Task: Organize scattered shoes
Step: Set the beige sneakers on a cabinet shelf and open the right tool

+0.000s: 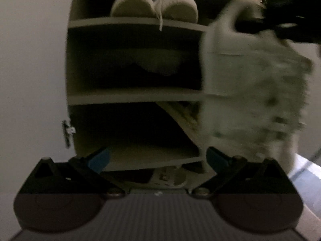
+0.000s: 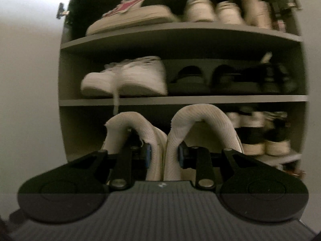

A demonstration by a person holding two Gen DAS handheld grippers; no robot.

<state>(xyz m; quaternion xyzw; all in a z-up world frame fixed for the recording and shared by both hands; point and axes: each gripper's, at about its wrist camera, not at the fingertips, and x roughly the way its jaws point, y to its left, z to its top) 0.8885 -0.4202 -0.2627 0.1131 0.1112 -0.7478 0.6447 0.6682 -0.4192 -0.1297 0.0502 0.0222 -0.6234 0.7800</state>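
Clamped between the right gripper (image 2: 163, 156) fingers are the adjoining inner collars of a pair of white sneakers (image 2: 170, 132), one blue pad inside each shoe opening, pinching the two together. This pair is hanging off the floor in front of the shoe cabinet (image 2: 180, 99), level with its lower shelves. Progress is appearing well advanced: the upper shelves are already carrying sneakers, a white pair (image 2: 128, 78) and black sandals (image 2: 204, 80), while more shoes are sitting lower right. Remaining, in my judgement, is seating the held pair on a free shelf; the dark lower shelf (image 1: 148, 156) in the left view is looking vacant. Left gripper (image 1: 158, 157) fingers are standing spread apart, grasping nothing, facing that cabinet.
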